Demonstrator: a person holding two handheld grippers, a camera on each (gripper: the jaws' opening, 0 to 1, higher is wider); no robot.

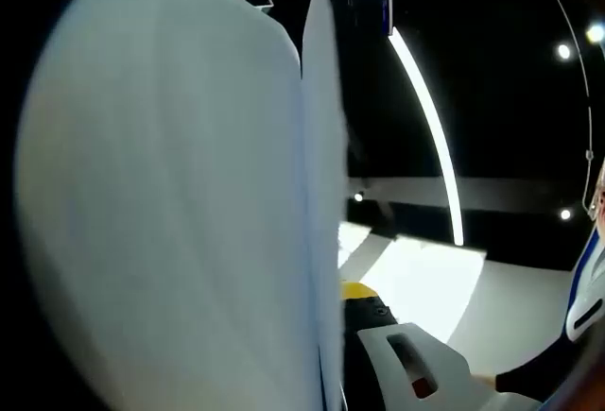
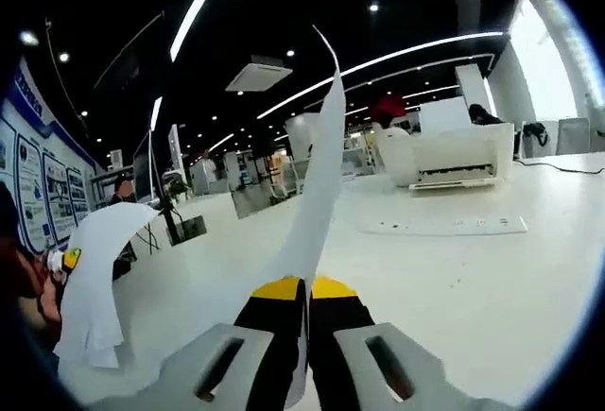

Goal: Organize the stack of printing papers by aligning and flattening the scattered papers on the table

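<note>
Jaws of the right gripper (image 2: pixel 305 290) clamp a curled paper sheet (image 2: pixel 317 184); the left's are hidden, state unclear.

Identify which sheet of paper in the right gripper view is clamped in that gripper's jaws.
The tall sheet rising from the closed jaws of the right gripper; the curled sheet at left is apart from it.

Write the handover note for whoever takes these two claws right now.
Right claw: shut on a sheet of paper that curls up over the white table.
Left claw: its jaws are hidden behind the paper close to its camera, so its state cannot be told.
A second curled sheet stands at the table's left side in the right gripper view.
Done: nothing lies aligned yet.
Left: lay the sheets flat, square the edges, stack.
</note>
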